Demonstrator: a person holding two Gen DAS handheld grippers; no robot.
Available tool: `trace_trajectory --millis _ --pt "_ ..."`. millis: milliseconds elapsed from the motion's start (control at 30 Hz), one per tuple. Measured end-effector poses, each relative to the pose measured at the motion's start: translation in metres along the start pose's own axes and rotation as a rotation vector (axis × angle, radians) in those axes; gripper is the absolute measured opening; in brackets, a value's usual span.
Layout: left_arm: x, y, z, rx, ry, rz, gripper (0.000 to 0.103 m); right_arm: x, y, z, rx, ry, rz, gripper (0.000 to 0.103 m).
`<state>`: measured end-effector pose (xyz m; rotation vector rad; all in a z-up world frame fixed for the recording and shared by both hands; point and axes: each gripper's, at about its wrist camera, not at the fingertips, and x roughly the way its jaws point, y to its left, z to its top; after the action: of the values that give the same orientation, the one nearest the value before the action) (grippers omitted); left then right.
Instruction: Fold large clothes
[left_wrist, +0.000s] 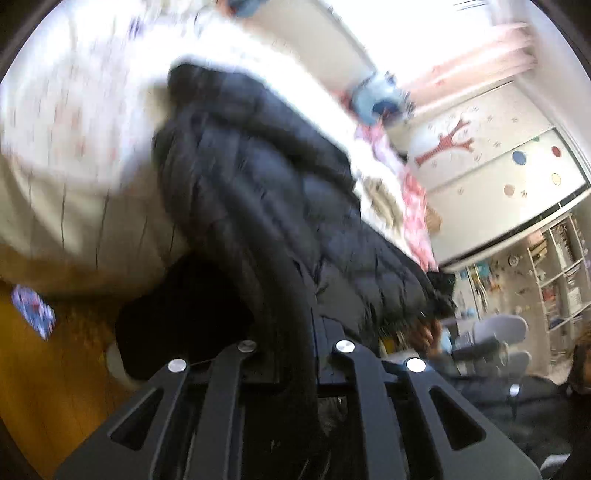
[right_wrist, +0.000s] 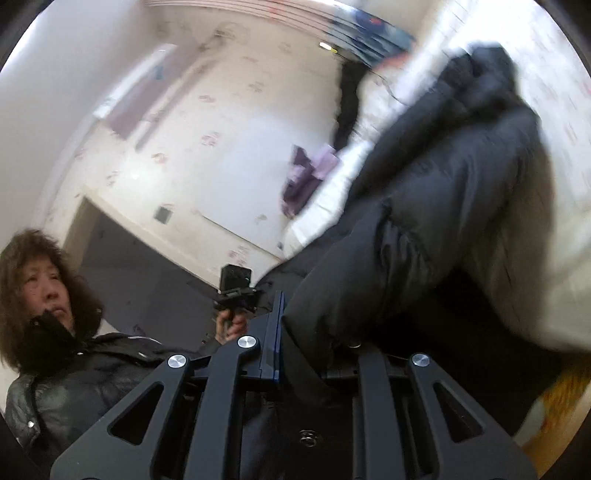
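- At the bottom centre of the left wrist view, the left tool (left_wrist: 314, 354) is clamped tight on a fold of the black quilted puffer jacket (left_wrist: 258, 192).
- At the bottom centre of the right wrist view, the right tool (right_wrist: 295, 350) likewise pinches the jacket (right_wrist: 424, 229).
- Beyond both, the jacket stretches toward the white patterned bed (left_wrist: 74, 122), upper left in the left view.
- A blue-framed wall cabinet (left_wrist: 498, 173) sits far right.
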<state>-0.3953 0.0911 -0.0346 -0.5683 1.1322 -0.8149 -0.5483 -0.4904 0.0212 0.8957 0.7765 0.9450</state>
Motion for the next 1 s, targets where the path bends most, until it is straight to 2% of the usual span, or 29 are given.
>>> trace_trajectory --millis 100,200,267,300,400,533,600,733,767,867,933,1000 --pt "0.005 0.037 -0.012 -0.107 0.01 -0.032 0.011 -0.004 -0.034 -0.024 0.098 0.0 0.021 0.014" --pt "-0.008 0.043 -0.013 -0.15 -0.076 -0.127 0.011 -0.011 -0.044 -0.035 0.134 -0.038 0.064 0.014" --pt "-0.017 0.037 -0.005 -0.146 -0.138 -0.175 0.011 -0.019 -0.038 -0.028 0.099 -0.102 0.144 0.014" --pt "-0.024 0.032 0.006 -0.143 -0.179 -0.204 0.011 -0.021 -0.028 -0.013 0.056 -0.138 0.192 0.014" --pt "-0.039 0.011 0.043 -0.113 -0.297 -0.28 0.012 -0.023 -0.008 0.032 -0.042 -0.192 0.262 0.014" --pt "-0.051 0.004 0.103 -0.1 -0.423 -0.348 0.012 -0.019 0.011 0.104 -0.138 -0.281 0.326 0.014" --pt "-0.051 0.002 0.141 -0.111 -0.471 -0.368 0.012 -0.016 0.009 0.142 -0.147 -0.33 0.335 0.014" --pt "-0.028 0.011 0.212 -0.145 -0.526 -0.356 0.012 0.0 -0.006 0.216 -0.108 -0.409 0.274 0.015" --pt "-0.017 0.015 0.238 -0.162 -0.534 -0.353 0.012 0.005 -0.019 0.239 -0.084 -0.439 0.222 0.017" --pt "0.005 0.03 0.286 -0.194 -0.555 -0.317 0.012 0.018 -0.059 0.294 0.0 -0.502 0.14 0.017" --pt "0.03 0.042 0.32 -0.221 -0.573 -0.259 0.012 0.028 -0.092 0.321 0.057 -0.526 0.079 0.017" --pt "0.062 0.062 0.345 -0.263 -0.577 -0.189 0.012 0.044 -0.133 0.346 0.125 -0.548 -0.033 0.017"
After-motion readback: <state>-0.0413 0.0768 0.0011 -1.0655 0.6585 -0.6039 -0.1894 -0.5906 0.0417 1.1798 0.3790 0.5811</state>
